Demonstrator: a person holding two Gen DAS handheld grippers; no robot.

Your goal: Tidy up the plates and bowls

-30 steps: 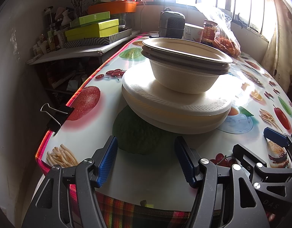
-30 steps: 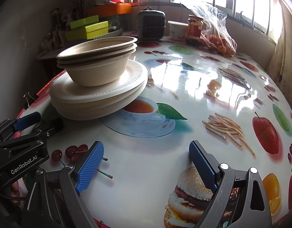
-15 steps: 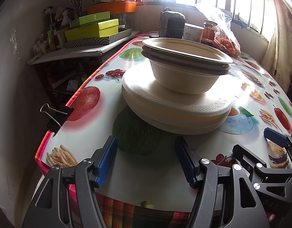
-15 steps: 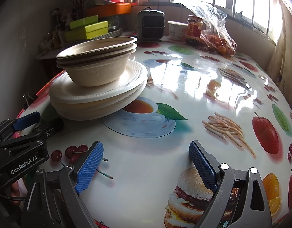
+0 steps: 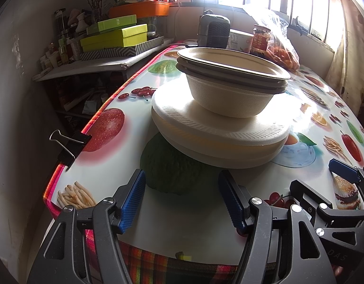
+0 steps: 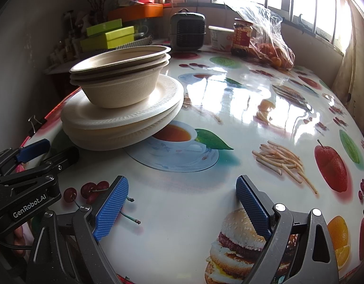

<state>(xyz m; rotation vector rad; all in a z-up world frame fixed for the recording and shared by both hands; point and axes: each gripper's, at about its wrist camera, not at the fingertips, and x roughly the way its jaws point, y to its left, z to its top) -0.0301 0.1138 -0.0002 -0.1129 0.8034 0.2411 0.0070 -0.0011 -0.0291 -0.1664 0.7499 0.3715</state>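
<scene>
A stack of nested beige paper bowls [image 5: 231,87] [image 6: 121,82] sits on a stack of white foam plates [image 5: 217,137] [image 6: 120,123] on the fruit-print table. My left gripper [image 5: 182,196] is open and empty, just in front of the plates near the table's front edge. My right gripper [image 6: 182,203] is open and empty, to the right of the stack over the bare table. The left gripper also shows in the right wrist view [image 6: 28,156], and the right gripper shows in the left wrist view [image 5: 342,184].
At the far end stand a small dark heater [image 5: 213,32], a tub [image 6: 221,37], a jar [image 6: 242,36] and a plastic bag of oranges [image 6: 269,37]. Green boxes [image 5: 115,36] sit on a side shelf at left. A binder clip [image 5: 68,142] grips the left table edge.
</scene>
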